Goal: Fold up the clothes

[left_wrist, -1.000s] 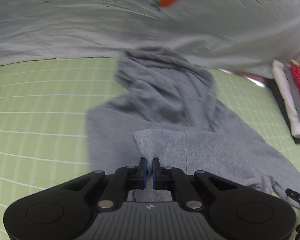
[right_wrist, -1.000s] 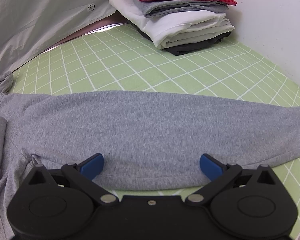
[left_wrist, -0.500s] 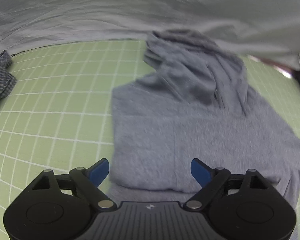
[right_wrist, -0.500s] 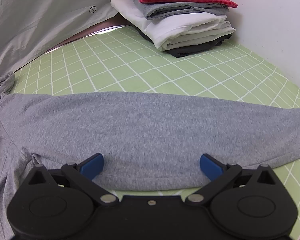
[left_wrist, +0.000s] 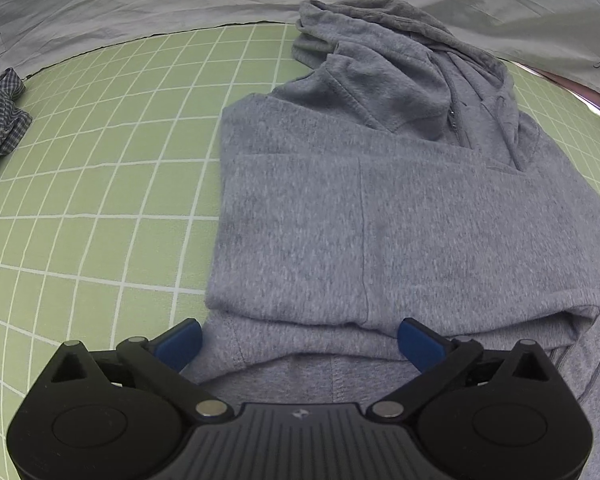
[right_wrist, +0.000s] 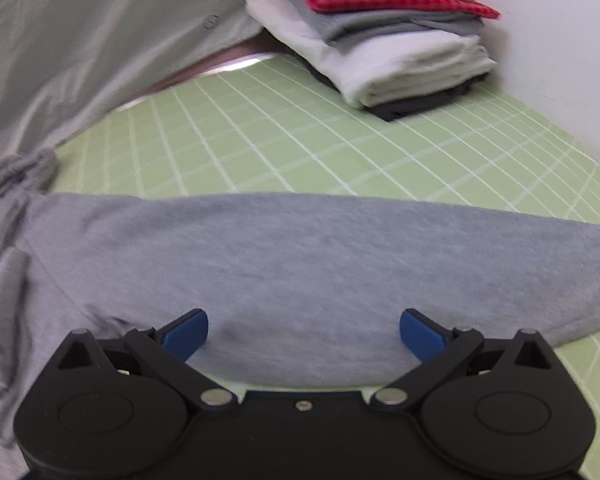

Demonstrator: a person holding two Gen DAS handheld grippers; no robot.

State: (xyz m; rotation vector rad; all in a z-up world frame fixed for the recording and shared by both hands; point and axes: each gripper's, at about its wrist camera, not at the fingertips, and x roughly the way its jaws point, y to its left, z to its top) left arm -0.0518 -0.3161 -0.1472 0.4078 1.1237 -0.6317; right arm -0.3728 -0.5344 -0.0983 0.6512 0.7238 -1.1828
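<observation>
Two grippers, jaws spread wide and holding nothing, over a grey hoodie (left_wrist: 380, 220) on the green grid mat (left_wrist: 100, 160).
Left gripper (left_wrist: 299, 340) faces the sleeve folded across the body, hood bunched beyond; right gripper (right_wrist: 304, 330) faces the other sleeve (right_wrist: 300, 264), outstretched flat.

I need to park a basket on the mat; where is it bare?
Bare mat lies left of the hoodie, up to the checked shirt; more between the sleeve and the folded stack. The hoodie crowds the middle.
</observation>
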